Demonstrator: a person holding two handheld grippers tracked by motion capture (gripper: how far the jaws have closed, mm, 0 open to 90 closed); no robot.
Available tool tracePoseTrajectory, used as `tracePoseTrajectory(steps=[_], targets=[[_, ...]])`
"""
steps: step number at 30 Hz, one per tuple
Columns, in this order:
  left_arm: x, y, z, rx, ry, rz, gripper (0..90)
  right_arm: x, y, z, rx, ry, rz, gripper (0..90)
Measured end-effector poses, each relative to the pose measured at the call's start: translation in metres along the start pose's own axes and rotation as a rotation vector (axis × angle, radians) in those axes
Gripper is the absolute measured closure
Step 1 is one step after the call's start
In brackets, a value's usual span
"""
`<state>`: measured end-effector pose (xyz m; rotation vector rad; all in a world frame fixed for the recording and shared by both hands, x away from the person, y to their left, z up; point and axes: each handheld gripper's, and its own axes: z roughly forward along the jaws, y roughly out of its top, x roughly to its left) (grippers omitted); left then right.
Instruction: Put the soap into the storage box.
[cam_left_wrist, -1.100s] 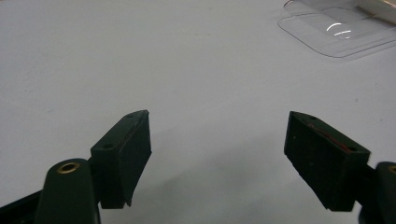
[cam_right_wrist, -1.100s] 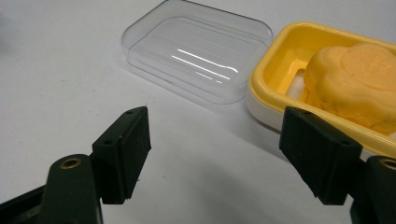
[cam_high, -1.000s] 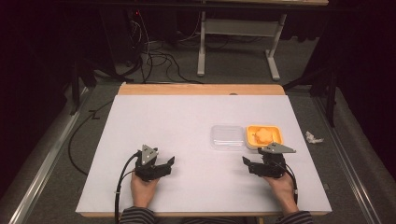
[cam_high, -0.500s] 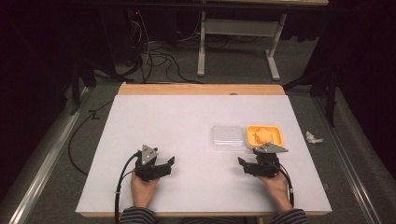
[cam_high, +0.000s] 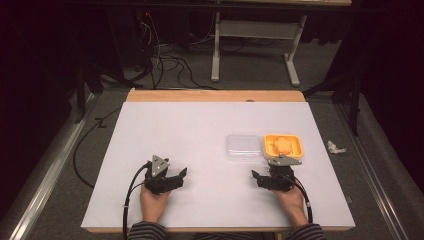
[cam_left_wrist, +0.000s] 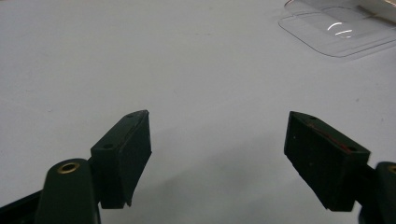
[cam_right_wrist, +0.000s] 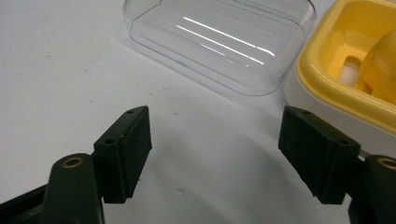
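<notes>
On the counter, right of centre: lid and tray side by side, touching, lid to the left, a lump in the tray. Nearer the front edge, left tongs left of centre and well apart from the lid; right tongs just in front of lid and tray, nothing between the jaws. Off the counter to the right, on the floor, a scrap.

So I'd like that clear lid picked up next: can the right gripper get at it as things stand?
Probably yes: the right gripper stands open and empty, bare table lies before the clear lid.
</notes>
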<state>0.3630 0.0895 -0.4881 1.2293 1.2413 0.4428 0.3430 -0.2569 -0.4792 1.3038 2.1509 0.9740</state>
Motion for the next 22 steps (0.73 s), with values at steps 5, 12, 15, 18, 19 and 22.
tracePoseTrajectory(steps=[5,12,15,18,19,22], targets=[[0.0001,0.0,0.0001,0.001,0.0,0.001,23.7,-0.0004,-0.0003,-0.0005,-0.007,0.0,-0.001,26.3],[-0.0002,-0.0001,-0.0002,-0.002,-0.001,-0.001,23.7,0.0007,-0.001,-0.0005,-0.005,-0.021,-0.002,26.7],[-0.0002,-0.0001,-0.0004,-0.001,-0.002,0.001,23.7,0.0013,-0.0019,-0.001,-0.02,-0.032,-0.004,26.9],[-0.0002,-0.0001,-0.0004,-0.002,-0.003,0.001,23.7,-0.0001,-0.0023,-0.0016,-0.028,-0.031,0.008,27.7],[-0.0002,-0.0001,-0.0005,-0.001,-0.003,0.002,23.7,-0.0003,-0.0022,-0.0017,-0.026,-0.031,0.015,27.9],[-0.0003,-0.0002,-0.0005,-0.002,-0.004,0.003,23.6,-0.0006,-0.0022,-0.0013,-0.024,-0.033,0.023,27.9]])
